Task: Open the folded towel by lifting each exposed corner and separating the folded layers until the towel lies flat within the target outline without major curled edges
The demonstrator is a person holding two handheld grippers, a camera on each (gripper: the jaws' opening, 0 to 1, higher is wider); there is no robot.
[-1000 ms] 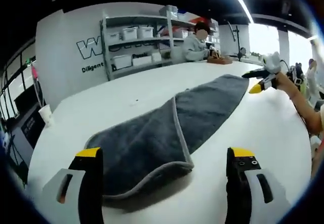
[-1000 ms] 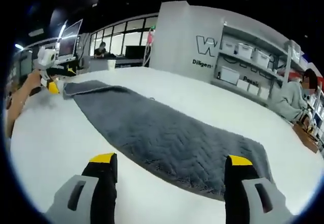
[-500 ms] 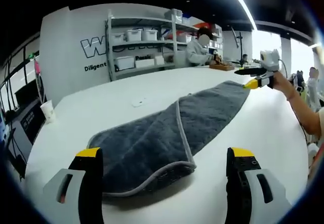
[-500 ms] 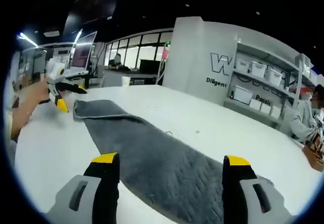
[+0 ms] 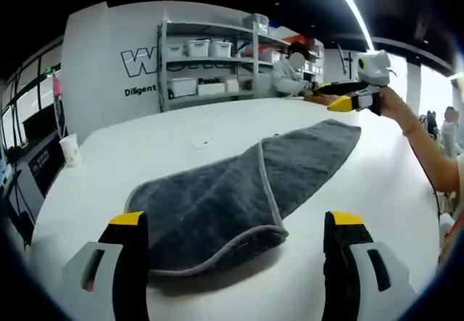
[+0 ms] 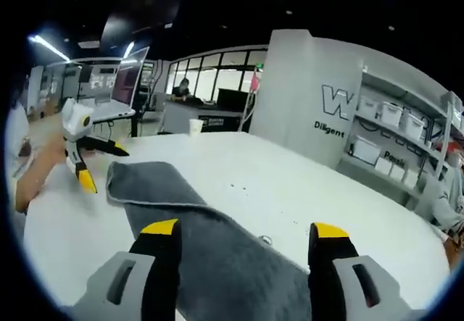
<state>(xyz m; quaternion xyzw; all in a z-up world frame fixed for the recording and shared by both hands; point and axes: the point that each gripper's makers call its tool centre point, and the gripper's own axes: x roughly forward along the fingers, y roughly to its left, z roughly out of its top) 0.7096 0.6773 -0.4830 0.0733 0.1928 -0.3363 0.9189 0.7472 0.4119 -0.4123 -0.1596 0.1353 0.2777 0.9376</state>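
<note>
Grey towel point(image 5: 239, 190) spread long on the white desk point(image 5: 145, 154), one end folded over with the pale hem point(image 5: 270, 198) crossing it. Left gripper point(image 5: 235, 227) low before the folded end, fingers spread wide, nothing held — not touching the cloth. Right gripper point(image 6: 243, 230) raised over the far end, fingers parted, empty. Paper cup point(image 5: 69, 148) near the desk edge.

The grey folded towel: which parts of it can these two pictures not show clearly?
- Right gripper view: the near end of the grey folded towel is hidden behind the right gripper and cut off by the bottom edge.
- Left gripper view: the layers under the towel's folded flap are covered.
- No target outline can be made out on the white table.
</note>
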